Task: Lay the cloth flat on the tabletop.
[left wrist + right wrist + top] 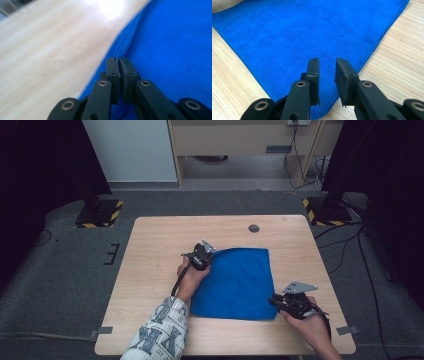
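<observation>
A blue cloth [235,282] lies flat on the wooden table [155,245], right of centre. My left gripper [210,253] is at the cloth's far left corner. In the left gripper view its jaws [118,61] are pressed together on the raised hem of the cloth [175,37]. My right gripper [273,299] sits at the cloth's near right corner. In the right gripper view it [327,62] stands open, a narrow gap between its jaws, just over the corner of the cloth [312,30], with nothing pinched.
A small round dark grommet [254,228] sits in the tabletop beyond the cloth. Bare wood surrounds the cloth on the left and far sides. Two stand bases with yellow-black tape [100,212] [325,211] rest on the grey floor behind the table.
</observation>
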Demonstrator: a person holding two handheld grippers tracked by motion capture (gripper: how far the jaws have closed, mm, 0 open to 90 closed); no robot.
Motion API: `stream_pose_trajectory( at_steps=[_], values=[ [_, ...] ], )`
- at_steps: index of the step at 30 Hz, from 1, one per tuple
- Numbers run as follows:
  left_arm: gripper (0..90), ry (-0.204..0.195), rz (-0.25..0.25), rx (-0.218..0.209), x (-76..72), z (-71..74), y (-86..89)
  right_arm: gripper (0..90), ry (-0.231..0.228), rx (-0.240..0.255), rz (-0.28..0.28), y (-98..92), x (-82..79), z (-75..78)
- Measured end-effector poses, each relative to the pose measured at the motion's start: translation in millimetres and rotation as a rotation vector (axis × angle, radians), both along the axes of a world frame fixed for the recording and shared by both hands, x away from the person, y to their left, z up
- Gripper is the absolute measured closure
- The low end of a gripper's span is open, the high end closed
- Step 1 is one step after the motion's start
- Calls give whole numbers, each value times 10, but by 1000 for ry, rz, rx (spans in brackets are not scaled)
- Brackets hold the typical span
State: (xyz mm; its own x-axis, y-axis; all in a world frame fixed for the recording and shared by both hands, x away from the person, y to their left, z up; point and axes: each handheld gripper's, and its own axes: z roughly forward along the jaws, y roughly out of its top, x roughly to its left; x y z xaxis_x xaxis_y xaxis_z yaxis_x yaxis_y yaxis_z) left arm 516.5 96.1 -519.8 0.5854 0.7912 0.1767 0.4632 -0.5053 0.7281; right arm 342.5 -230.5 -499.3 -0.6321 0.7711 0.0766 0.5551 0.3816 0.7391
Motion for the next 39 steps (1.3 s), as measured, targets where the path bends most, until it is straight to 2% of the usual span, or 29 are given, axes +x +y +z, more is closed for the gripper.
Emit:
stream_pose_trajectory(
  at_steps=[2, 5, 6, 8, 10, 15, 17, 21, 23, 27, 29, 37, 39],
  values=[
    [853, 6, 7, -8, 92, 29, 30, 734, -1, 4, -2, -1, -3, 0],
    [815, -7, 23, -16, 230, 65, 83, 739, 4, 10, -3, -13, -11, -1],
    [804, -23, 31, -19, 251, 65, 97, 739, 7, 15, -5, -20, -14, 0],
    [767, -18, 49, -23, 318, 64, 114, 738, 5, 17, -7, -27, -13, -2],
    [677, -44, 60, -1, 358, 59, 127, 732, 6, 26, -12, -32, -13, -2],
    [642, -54, 73, -26, 387, 104, 224, 708, 8, 24, -1, -31, -16, -5],
    [642, -50, 69, -37, 370, 135, 269, 698, 11, 26, 4, -27, -19, -4],
    [627, -54, 58, -22, 342, 181, 342, 668, 13, 22, 6, -15, -19, -11],
    [637, -44, 58, -44, 332, 197, 374, 638, 15, 23, 3, -7, -22, -9],
    [611, -32, 43, -106, 261, 241, 422, 518, 16, 19, 4, 21, -13, -26],
    [593, -35, 38, -119, 202, 258, 438, 485, 15, 11, 5, 40, -4, -40],
    [431, -20, 35, -143, -7, 343, 508, 410, -3, 5, 27, 119, 3, -41],
    [383, -18, 33, -163, -62, 360, 528, 372, -7, 5, 30, 147, 10, -51]
  ],
)
